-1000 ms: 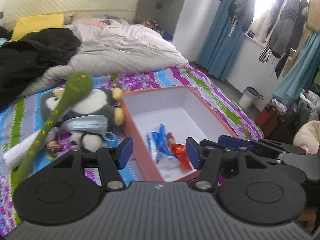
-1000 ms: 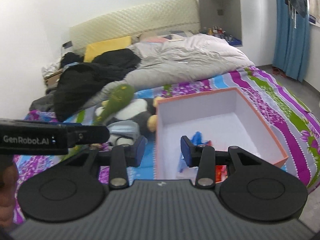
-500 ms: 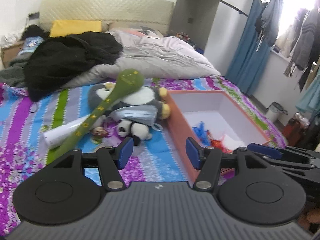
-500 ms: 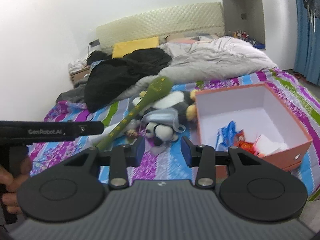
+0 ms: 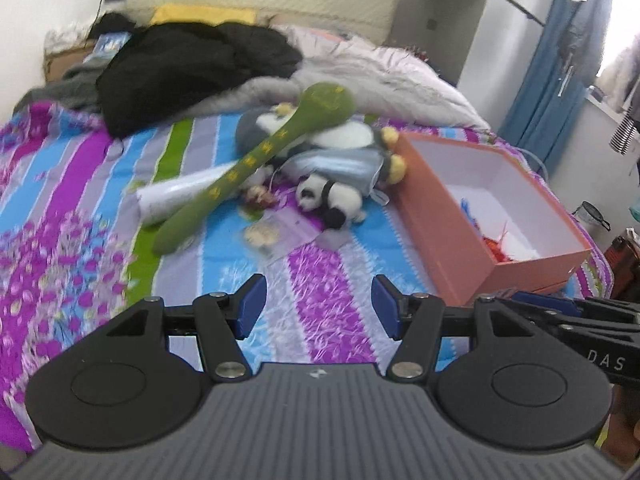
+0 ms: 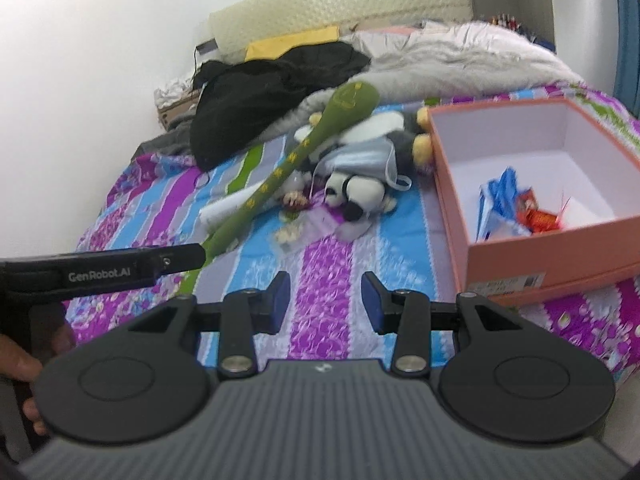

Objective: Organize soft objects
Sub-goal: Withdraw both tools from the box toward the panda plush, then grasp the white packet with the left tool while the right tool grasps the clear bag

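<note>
Left wrist view, nearest: left gripper (image 5: 319, 307), jaws spread with nothing between the blue pads; only striped bedspread (image 5: 332, 276) shows in the gap.
Right wrist view, nearest: right gripper (image 6: 325, 303), jaws parted more narrowly and likewise empty, over the same purple and blue stripes.
Person: a hand (image 6: 18, 364) at the left edge of the right wrist view grasps the handle of the other tool.
Near ground: flat clear packets (image 5: 276, 232) lying on the cover, just ahead of both tools; contents too blurred to tell.
Middle ground, toys: small panda plush (image 5: 332, 200) on its side; green snake plush (image 5: 256, 164) stretched diagonally, its head resting on the large grey-and-white plush (image 5: 344, 136); a pale blue face mask (image 5: 344, 162) draped over that larger toy; a white roll (image 5: 180, 194) under the snake.
Middle ground, container: orange box (image 5: 444, 232) to the right of the toys, open-topped, touching or nearly touching the large plush; it holds only blue and red wrappers (image 6: 508, 208).
Far ground: black garment (image 5: 192, 68), grey duvet (image 5: 384, 76), yellow pillow (image 5: 204, 14).
Progress, judged: no plush is in the box yet; all three toys lie on the bed, so the sorting appears barely begun, with every soft toy left to collect.
</note>
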`<state>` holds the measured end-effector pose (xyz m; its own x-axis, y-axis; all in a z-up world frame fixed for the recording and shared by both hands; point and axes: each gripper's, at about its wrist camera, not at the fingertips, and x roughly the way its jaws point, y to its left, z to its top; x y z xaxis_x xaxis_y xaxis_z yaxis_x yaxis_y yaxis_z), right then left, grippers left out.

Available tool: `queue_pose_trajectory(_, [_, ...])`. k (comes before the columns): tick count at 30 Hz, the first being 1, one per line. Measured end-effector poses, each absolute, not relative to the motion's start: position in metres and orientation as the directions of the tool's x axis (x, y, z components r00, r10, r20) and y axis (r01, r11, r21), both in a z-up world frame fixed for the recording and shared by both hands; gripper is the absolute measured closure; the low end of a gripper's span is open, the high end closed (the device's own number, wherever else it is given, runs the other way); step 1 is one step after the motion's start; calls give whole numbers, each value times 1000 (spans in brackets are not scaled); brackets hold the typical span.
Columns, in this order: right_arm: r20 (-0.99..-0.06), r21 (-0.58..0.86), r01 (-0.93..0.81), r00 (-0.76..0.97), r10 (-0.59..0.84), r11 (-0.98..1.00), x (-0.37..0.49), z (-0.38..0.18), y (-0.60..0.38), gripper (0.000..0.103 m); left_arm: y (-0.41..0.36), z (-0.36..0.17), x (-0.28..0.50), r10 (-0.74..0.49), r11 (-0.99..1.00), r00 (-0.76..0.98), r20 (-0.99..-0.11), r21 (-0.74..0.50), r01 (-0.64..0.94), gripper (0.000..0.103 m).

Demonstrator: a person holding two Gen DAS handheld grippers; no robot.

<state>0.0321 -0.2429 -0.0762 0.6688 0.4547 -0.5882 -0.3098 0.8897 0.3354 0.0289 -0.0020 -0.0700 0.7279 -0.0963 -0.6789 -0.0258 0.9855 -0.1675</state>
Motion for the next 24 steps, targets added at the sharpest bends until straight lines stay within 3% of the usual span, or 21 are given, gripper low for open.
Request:
queue_pose_trajectory(12, [-647,359,-285,611,457,889,84,-104,-228,60,20,-110,84,-65,988,655,-752,-139,-61,39])
queue_pose_trajectory(24, [-698,372,-274,548,462,887,164,-138,-202,60,25,-164,169,-54,998,569,-821,-38,40,39])
